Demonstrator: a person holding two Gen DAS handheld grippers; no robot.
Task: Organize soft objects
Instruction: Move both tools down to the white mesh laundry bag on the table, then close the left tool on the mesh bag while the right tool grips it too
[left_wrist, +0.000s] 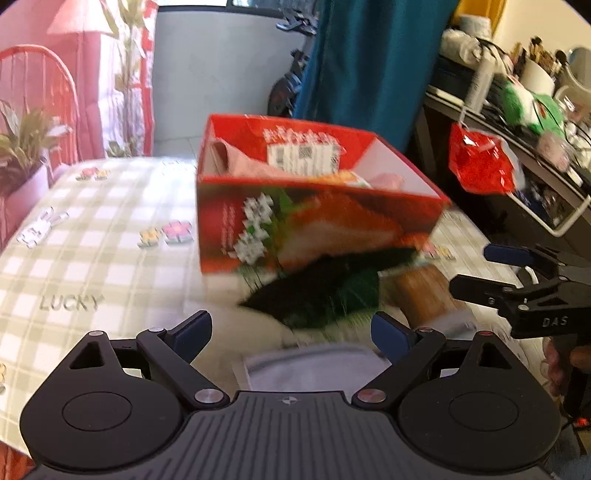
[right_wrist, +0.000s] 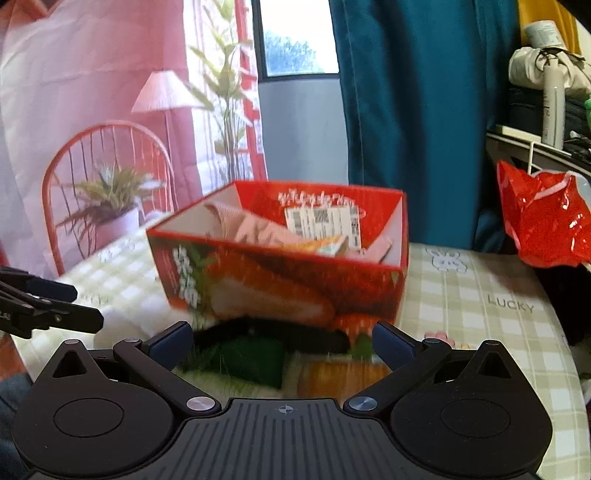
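Where the checked cloth covers the tabletop (left_wrist: 92, 258), a red printed box (left_wrist: 314, 214) stands open near its middle, holding a pink soft item (left_wrist: 251, 162) and a labelled packet (left_wrist: 303, 153). Soft objects lie against the box's near side: a dark green-and-black piece (left_wrist: 325, 291), an orange-brown piece (left_wrist: 424, 291), a pale grey cloth (left_wrist: 314, 365). Left claw (left_wrist: 291, 332): released, fingers spread wide, grey cloth directly between and below them, the dark piece just ahead. Right claw (right_wrist: 282, 341): released, fingers wide apart, the dark piece between them, touching nothing. A red plastic bag (right_wrist: 543, 218) hangs beyond the tabletop's right edge.
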